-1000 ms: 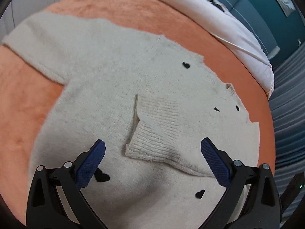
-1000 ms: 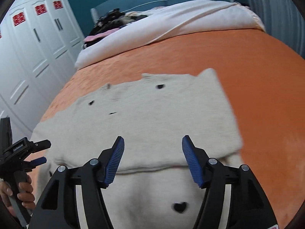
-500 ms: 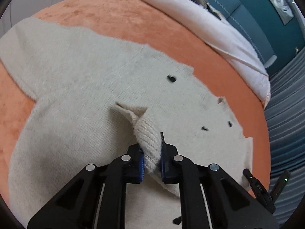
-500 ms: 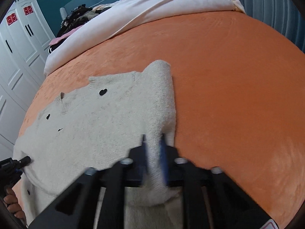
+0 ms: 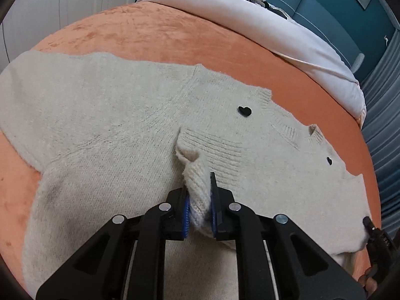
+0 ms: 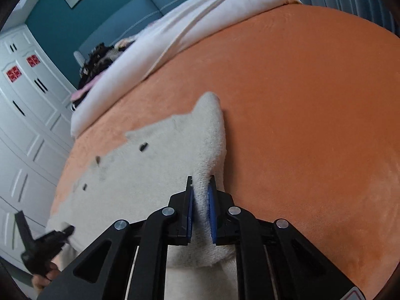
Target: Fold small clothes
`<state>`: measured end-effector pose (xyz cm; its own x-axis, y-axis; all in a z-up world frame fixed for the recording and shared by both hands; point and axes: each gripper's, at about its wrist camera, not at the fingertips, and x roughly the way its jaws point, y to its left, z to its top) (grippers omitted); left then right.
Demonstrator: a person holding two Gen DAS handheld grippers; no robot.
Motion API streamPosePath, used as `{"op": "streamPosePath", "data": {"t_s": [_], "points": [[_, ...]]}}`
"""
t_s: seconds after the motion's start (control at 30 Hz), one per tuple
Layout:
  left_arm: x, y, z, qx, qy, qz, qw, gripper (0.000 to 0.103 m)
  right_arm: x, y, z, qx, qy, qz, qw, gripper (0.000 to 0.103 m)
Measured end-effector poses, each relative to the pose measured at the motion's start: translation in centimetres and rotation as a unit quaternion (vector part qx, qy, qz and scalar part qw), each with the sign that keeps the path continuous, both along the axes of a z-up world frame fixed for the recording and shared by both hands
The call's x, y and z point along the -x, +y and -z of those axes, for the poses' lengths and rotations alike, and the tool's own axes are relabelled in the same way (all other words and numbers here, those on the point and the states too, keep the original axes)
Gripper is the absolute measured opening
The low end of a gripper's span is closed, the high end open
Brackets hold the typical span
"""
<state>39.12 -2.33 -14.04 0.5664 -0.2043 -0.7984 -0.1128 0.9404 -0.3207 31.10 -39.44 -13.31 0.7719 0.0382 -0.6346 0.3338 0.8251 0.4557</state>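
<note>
Orange bed (image 5: 175,37) holds the cream sweater (image 5: 112,125), spread flat. Left claw (image 5: 199,207) pinches its ribbed cuff (image 5: 197,190), lower middle; right claw (image 6: 200,210) pinches the sweater's right edge, which runs straight ahead.

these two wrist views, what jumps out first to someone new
A cream sweater with black heart buttons lies spread on an orange bedspread. The left gripper is shut on its ribbed cuff, which is folded onto the body; the right gripper pinches its folded right edge.
</note>
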Motion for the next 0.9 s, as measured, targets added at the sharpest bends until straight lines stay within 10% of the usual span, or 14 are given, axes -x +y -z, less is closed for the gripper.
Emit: {"op": "streamPosePath", "data": {"t_s": [0.1, 0.3, 0.43, 0.73, 0.9], "points": [[-0.6, 0.0, 1.0, -0.003, 0.002, -0.005, 1.0, 0.014, -2.0, 0.5, 3.7, 0.04, 0.087, -0.016, 0.995, 0.011], [2.3, 4.9, -2.2, 0.054, -0.033, -0.035, 0.9974, 0.043, 2.9, 3.1, -2.6, 0.08, 0.031, -0.011, 0.996, 0.022], [4.8, 14.8, -3.3, 0.03, -0.043, -0.138, 0.989, 0.062, 8.9, 8.7, -3.4, 0.141, 0.036, -0.072, 0.987, 0.051], [4.3, 38.4, -0.6, 0.067, -0.006, -0.395, 0.916, 0.059, 17.6, 20.3, 1.2, 0.113, 0.118, -0.182, 0.97, 0.055], [0.7, 38.6, -0.2, 0.043, -0.003, -0.345, 0.9375, 0.037, 17.7, 23.5, 1.2, 0.116, 0.134, -0.203, 0.963, 0.055]]}}
